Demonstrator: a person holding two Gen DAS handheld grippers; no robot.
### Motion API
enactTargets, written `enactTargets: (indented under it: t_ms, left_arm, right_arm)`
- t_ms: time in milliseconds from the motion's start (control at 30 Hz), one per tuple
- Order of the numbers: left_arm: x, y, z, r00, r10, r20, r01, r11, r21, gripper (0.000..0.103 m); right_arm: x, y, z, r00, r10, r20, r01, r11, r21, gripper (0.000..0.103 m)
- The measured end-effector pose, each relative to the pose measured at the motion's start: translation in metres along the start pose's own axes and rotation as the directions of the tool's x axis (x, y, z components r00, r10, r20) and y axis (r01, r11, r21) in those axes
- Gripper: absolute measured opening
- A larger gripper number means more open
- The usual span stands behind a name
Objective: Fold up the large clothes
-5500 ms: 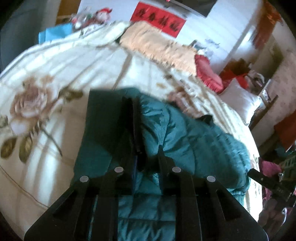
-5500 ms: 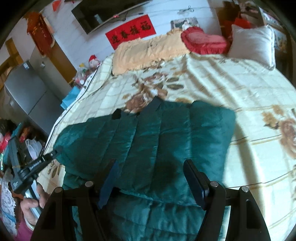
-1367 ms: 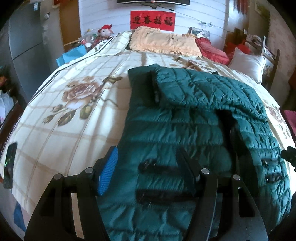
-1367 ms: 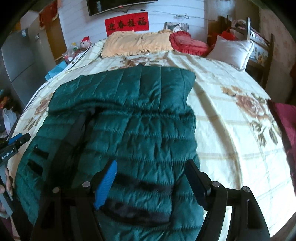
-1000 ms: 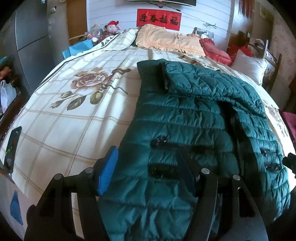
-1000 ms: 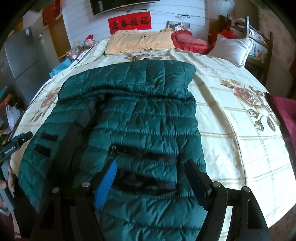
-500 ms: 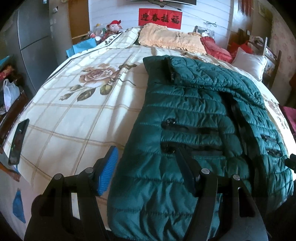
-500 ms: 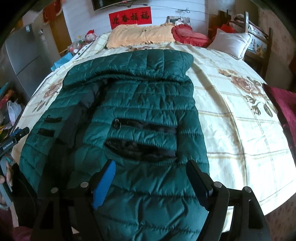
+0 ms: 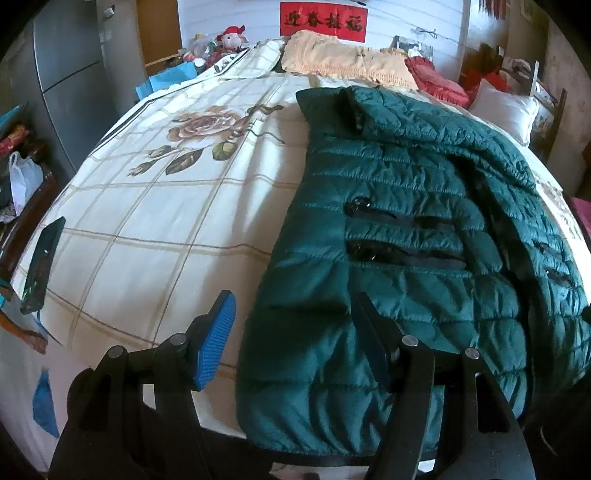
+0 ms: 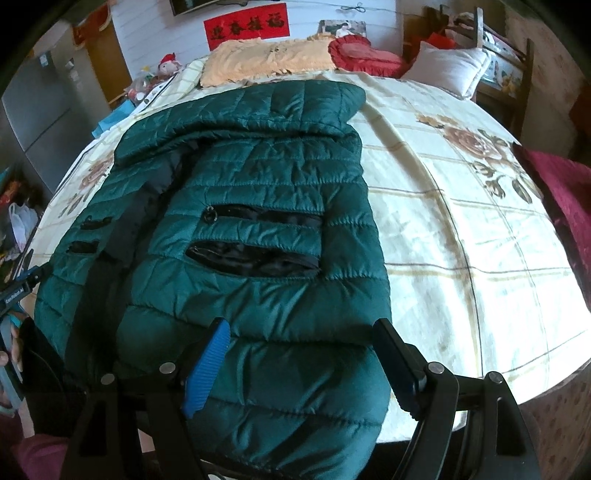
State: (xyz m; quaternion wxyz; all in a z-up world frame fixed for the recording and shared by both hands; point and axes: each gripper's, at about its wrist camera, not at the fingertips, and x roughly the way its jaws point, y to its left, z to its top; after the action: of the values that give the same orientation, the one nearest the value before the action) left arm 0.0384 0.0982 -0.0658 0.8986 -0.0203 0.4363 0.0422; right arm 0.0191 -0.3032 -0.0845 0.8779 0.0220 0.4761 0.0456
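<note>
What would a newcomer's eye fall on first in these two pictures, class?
The dark green quilted jacket lies spread down the bed, its hem hanging over the near edge. Beneath it, the cream bedspread shows big printed roses. At the head lie an orange pillow and a red banner above.

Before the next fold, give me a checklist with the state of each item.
1. Left gripper jaws open, holding nothing: ok.
2. Right gripper jaws open, holding nothing: ok.
3. Green jacket lying on the bed: ok.
4. Top part of jacket folded down over the body: ok.
5. Hem fully on the bed: not ok, it hangs over the near edge.
6. Pocket zips shut: not ok, dark lining shows.
</note>
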Motion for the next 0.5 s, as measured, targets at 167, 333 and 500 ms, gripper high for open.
enactTargets:
  t_ms: [167, 333, 500]
  left_arm:
    - [0.001, 0.002, -0.003, 1.000, 0.001, -0.011, -0.001, 1.000, -0.001, 0.065]
    - [0.002, 0.005, -0.007, 0.999, -0.017, -0.029, 0.017, 1.000, -0.008, 0.065]
    - [0.003, 0.020, -0.010, 0.996, -0.076, -0.049, 0.073, 0.996, -0.055, 0.065]
  right_arm:
    - [0.000, -0.006, -0.003, 1.000, -0.003, -0.012, 0.004, 1.000, 0.016, 0.078]
    - [0.000, -0.011, -0.005, 1.000, -0.008, -0.018, 0.009, 1.000, 0.024, 0.078]
    - [0.000, -0.021, -0.009, 0.999, -0.008, -0.035, 0.010, 0.999, 0.050, 0.080]
